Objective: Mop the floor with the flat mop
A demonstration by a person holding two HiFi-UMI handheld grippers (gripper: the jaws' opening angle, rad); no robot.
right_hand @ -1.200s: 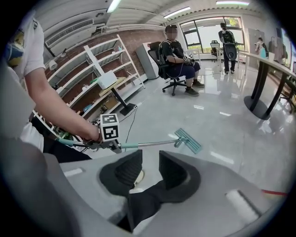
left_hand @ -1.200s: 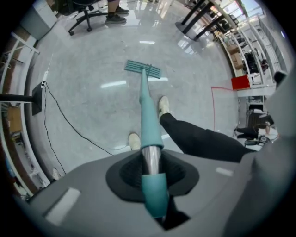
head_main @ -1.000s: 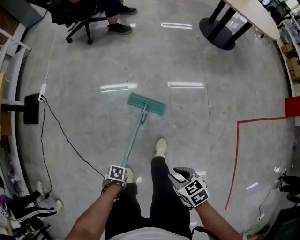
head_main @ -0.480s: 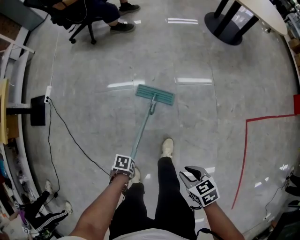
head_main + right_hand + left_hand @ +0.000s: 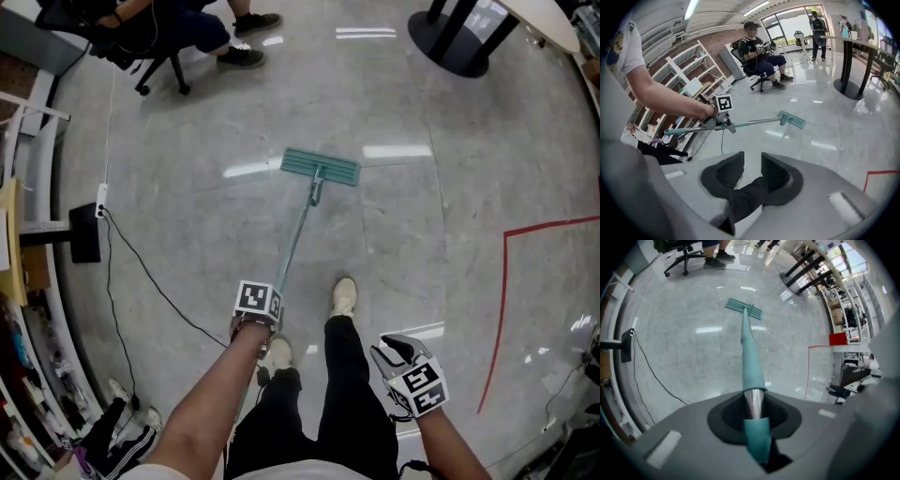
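Mop handle (image 5: 751, 357) clamped in left gripper (image 5: 753, 414), right gripper (image 5: 749, 174) narrowly parted and empty; the cable (image 5: 141, 272) at left could be snagged

Head view downward, left gripper view along handle (image 5: 751, 357), right gripper view sideways, mop head (image 5: 321, 166) shared

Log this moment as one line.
left hand-held gripper: shut on teal flat mop handle | right hand-held gripper: open, empty | mop head: flat on glossy grey floor
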